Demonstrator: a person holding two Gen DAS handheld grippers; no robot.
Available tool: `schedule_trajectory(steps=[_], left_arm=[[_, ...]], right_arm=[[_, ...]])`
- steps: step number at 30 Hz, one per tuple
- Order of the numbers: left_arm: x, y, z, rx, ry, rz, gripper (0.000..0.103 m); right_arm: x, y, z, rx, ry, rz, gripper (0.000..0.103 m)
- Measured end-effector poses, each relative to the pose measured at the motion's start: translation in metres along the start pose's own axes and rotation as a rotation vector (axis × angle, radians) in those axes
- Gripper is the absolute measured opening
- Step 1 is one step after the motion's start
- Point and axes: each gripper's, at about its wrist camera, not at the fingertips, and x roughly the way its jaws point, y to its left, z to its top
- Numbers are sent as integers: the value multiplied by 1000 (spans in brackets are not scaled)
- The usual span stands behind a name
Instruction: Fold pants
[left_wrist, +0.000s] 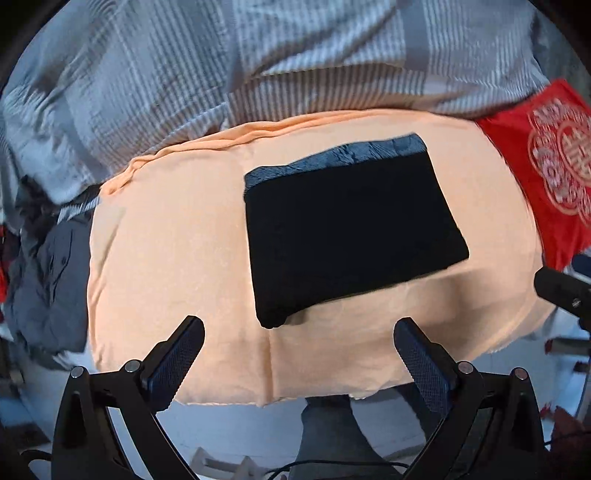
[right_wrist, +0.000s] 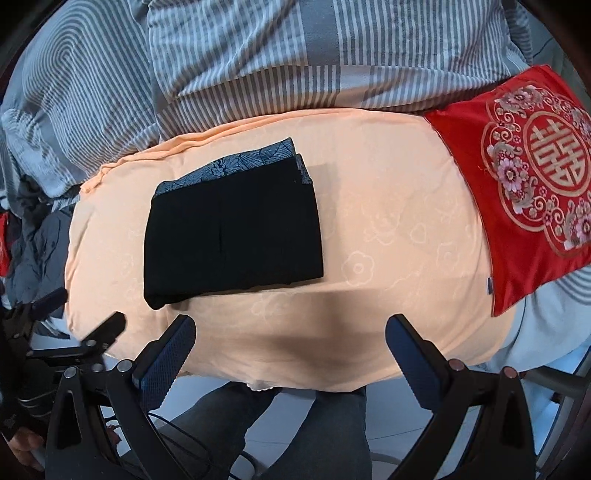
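On my far left a heap of grey clothing (right_wrist: 35, 243) lies crumpled past the edge of the bed. Next comes the peach sheet (right_wrist: 388, 229), spread wide, and on its left half sit the black pants (right_wrist: 232, 229), folded into a flat rectangle with a blue patterned band showing along the far edge. They lie loose on the sheet, with nothing pressing on them. There is no box or basket in my views; the sheet is the only thing bearing anything.

My left gripper (left_wrist: 299, 354) hangs released, jaws spread wide, nothing between them, just short of the near edge of the pants. My right gripper (right_wrist: 291, 350) is likewise released at its widest and empty, hovering over bare sheet to the right of the pants.

Further right a red embroidered cushion (right_wrist: 524, 192) rests on the sheet's right end, well apart from the pants. Behind everything a striped grey duvet (right_wrist: 258, 62) bunches along the far side. The near edge of the sheet drops to pale floor, where I see a person's grey trouser legs (right_wrist: 325, 435).
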Motion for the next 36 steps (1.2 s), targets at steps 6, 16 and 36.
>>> schedule_trajectory(steps=[6,16,36], left_arm=[[-1,3,-2,-58,7,11,103],[-8,5,-1,-69,-5,10,103],[-11,4,-1,-66,-16,1,103]], right_arm=[[9,5,8,-52,38,16,103],[13,8,13,-77,55,29,103],[12,15,14,-109,46,16,103]])
